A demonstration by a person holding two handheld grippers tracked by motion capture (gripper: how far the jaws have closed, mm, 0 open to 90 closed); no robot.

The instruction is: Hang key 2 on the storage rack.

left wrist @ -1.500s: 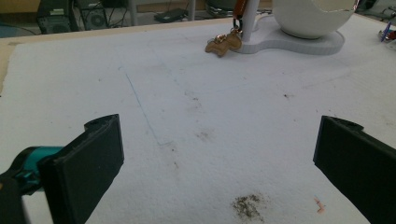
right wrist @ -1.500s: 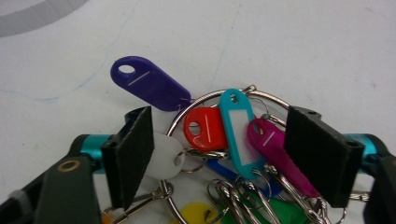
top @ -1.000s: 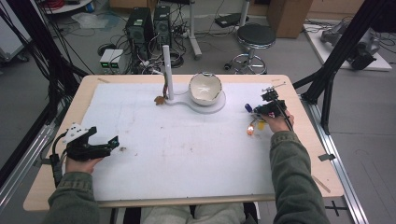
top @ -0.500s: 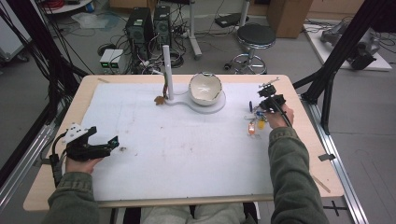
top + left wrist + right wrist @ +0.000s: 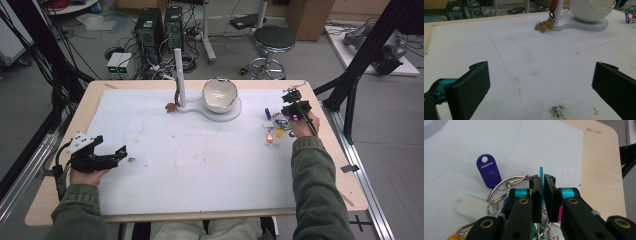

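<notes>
A bunch of key tags [image 5: 488, 171] on metal rings [image 5: 506, 185] lies on the white mat near the table's right edge, with purple, white, yellow and teal tags. My right gripper [image 5: 542, 180] is shut on the thin teal tag [image 5: 541, 173], which stands on edge between the pads. From above, the right gripper [image 5: 285, 120] sits over the bunch [image 5: 270, 135]. My left gripper [image 5: 116, 154] rests on the mat at the left, jaws wide open [image 5: 540, 75] with nothing between them.
A white stand [image 5: 227, 114] at the back middle carries a cracked white bowl [image 5: 219, 93] and an upright post [image 5: 179, 75]. A brown charm [image 5: 544, 25] hangs at the post's foot. Bare wooden table edge [image 5: 599, 157] lies just right of the tags.
The right hand has shifted slightly over the bunch of tags. The left hand and its gripper have stayed where they were.
</notes>
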